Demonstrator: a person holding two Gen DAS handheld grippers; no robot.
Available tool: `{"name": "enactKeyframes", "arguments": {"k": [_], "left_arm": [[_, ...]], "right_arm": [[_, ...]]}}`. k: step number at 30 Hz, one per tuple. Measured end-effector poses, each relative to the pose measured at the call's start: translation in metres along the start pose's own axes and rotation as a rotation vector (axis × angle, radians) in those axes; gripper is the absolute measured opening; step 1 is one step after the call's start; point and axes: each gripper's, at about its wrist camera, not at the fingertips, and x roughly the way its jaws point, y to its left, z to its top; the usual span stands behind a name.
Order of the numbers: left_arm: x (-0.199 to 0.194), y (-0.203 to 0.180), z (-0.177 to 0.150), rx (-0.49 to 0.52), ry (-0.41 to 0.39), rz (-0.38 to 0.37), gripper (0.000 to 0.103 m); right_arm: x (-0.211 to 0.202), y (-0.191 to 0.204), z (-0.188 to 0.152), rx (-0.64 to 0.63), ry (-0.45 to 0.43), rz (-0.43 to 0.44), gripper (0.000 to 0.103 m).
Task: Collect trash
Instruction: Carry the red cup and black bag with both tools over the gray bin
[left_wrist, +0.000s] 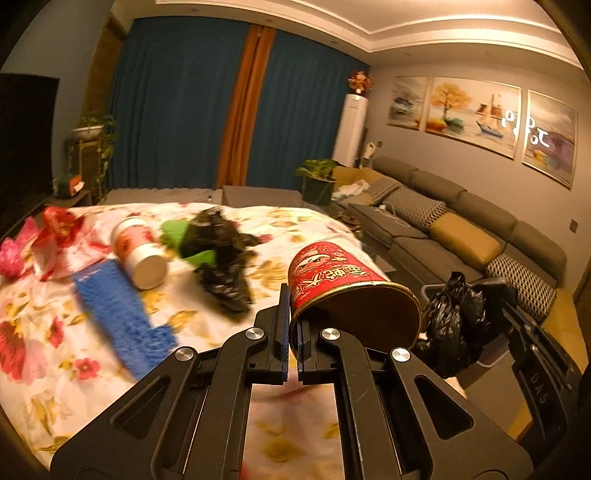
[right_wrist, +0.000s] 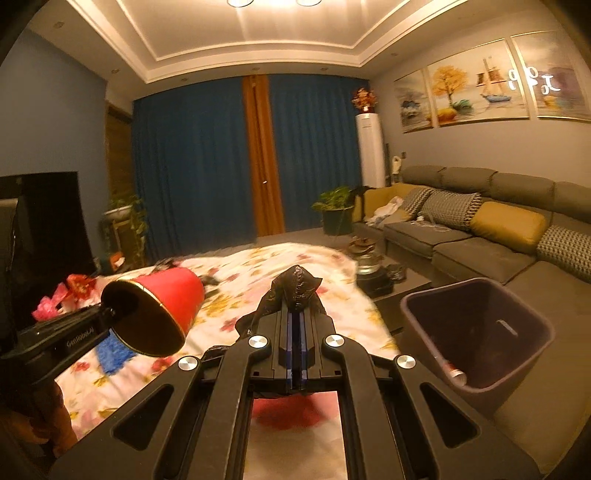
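My left gripper (left_wrist: 291, 299) is shut on the rim of a red paper cup (left_wrist: 332, 280), which lies tilted on its side above the table with its mouth towards me. In the right wrist view the same cup (right_wrist: 166, 299) hangs at the left in the left gripper (right_wrist: 107, 314). My right gripper (right_wrist: 295, 314) is shut on a crumpled black plastic bag (right_wrist: 295, 288). From the left wrist the bag (left_wrist: 454, 325) shows beside the cup. A dark bin (right_wrist: 480, 332) stands open at the right, with a small piece of litter inside.
On the floral tablecloth (left_wrist: 55, 350) lie a white and pink cup (left_wrist: 138, 254), a blue cloth (left_wrist: 118, 314), a green and black bag (left_wrist: 218, 254), red wrapping (left_wrist: 59, 229) and a pink bag (left_wrist: 11, 254). A grey sofa (right_wrist: 480, 236) runs along the right.
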Motion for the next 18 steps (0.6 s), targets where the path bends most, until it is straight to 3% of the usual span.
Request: {"name": "enactKeyframes", "arguments": {"k": [18], "left_arm": [[0.059,-0.158,0.012,0.146,-0.013,-0.229,0.002]], "right_arm": [[-0.02,-0.133,0.02,0.05,-0.109,-0.348,0.004]]}}
